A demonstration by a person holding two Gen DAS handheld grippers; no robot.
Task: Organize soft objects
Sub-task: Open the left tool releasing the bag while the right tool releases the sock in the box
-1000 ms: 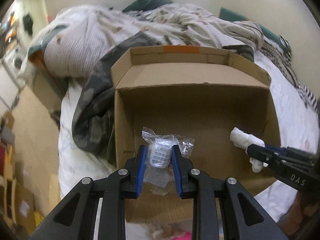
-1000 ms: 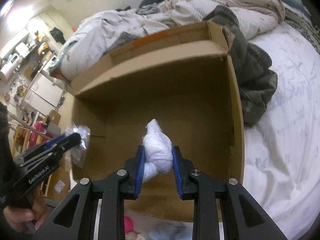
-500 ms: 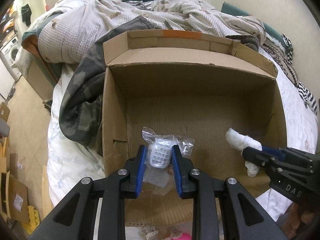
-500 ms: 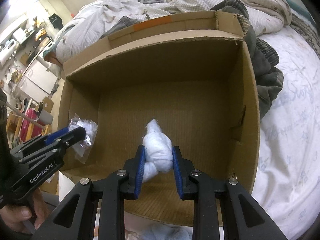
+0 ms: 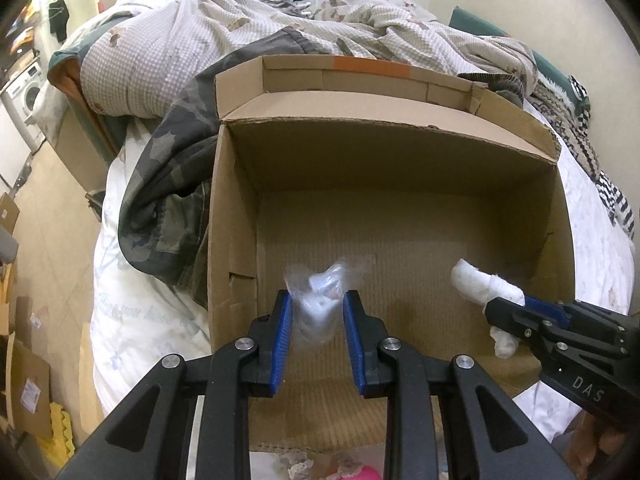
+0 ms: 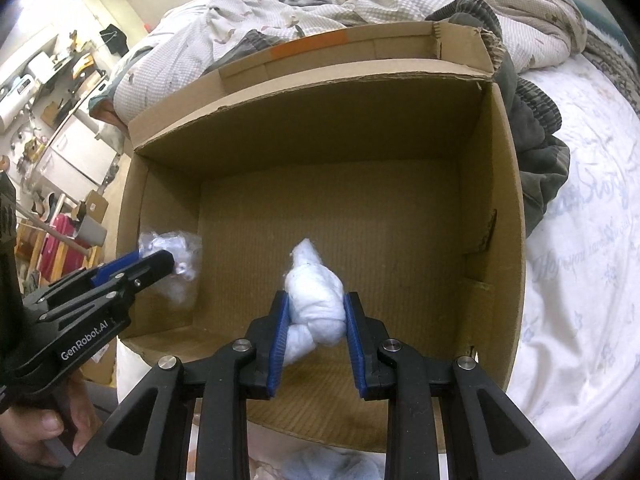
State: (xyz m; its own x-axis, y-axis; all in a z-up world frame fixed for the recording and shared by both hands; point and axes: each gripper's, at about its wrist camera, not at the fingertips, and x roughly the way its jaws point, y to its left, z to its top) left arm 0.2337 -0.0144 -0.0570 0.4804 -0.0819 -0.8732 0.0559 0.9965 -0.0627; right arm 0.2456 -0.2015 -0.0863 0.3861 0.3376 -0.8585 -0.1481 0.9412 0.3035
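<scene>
The left tongs (image 5: 316,312) clench a crinkly clear plastic packet (image 5: 320,300); the right tongs (image 6: 314,318) clench a white cloth bundle (image 6: 316,306). Both hang inside the open brown cardboard box (image 5: 232,216) on the bed. Best lowered near the floor, well apart, before letting go.

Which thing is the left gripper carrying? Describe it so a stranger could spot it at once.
Find the open cardboard box on the bed. Over its near left part, the left gripper pinches a crinkly clear plastic packet with a small white item inside. The white cloth bundle in the right gripper is opaque, without wrapping.
</scene>
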